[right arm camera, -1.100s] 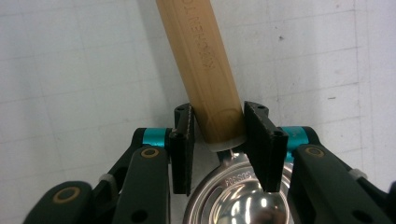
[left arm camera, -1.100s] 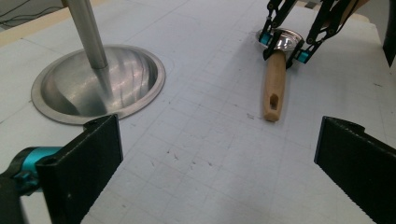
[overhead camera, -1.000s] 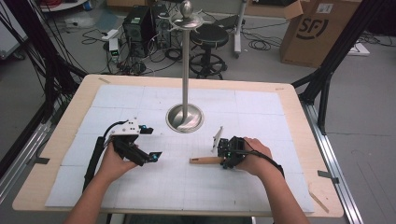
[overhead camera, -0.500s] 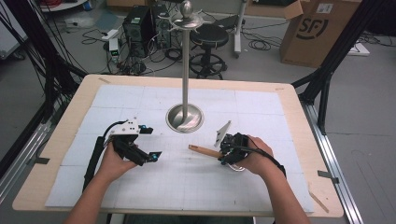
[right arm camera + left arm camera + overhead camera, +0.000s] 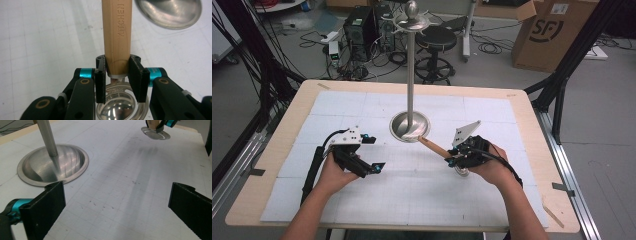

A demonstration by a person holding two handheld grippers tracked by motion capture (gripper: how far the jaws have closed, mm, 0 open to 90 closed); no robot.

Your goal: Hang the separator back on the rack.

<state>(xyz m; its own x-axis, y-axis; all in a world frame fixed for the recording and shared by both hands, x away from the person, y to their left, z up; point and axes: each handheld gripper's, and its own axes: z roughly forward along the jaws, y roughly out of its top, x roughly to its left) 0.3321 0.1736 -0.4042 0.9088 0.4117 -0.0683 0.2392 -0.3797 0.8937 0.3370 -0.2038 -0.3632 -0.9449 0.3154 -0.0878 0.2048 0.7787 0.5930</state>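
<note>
Landmark: a steel stand with a dish-shaped base is set upright on the white gridded mat of the desk; every place below is given from this base.

Ladle: a utensil with a wooden handle and a shiny metal bowl is held off the mat, just right of the base in the high view. The handle tip is pointed at the base rim and lies close to it; whether it touches cannot be told. The word "KITCHEN" is seen stamped along the wood.

Right gripper: held in the person's right hand, right of the base. Its jaws are clamped on the wooden handle at the end where the metal ferrule begins, one pad pressed on each side. The metal bowl is seen below and behind the jaws.

Left gripper: held in the person's left hand, left of the base and nearer the person. Its jaws are spread wide, with bare mat between them and nothing gripped.

Left gripper view: the base is seen ahead to the left, the ladle bowl far ahead to the right.
</note>
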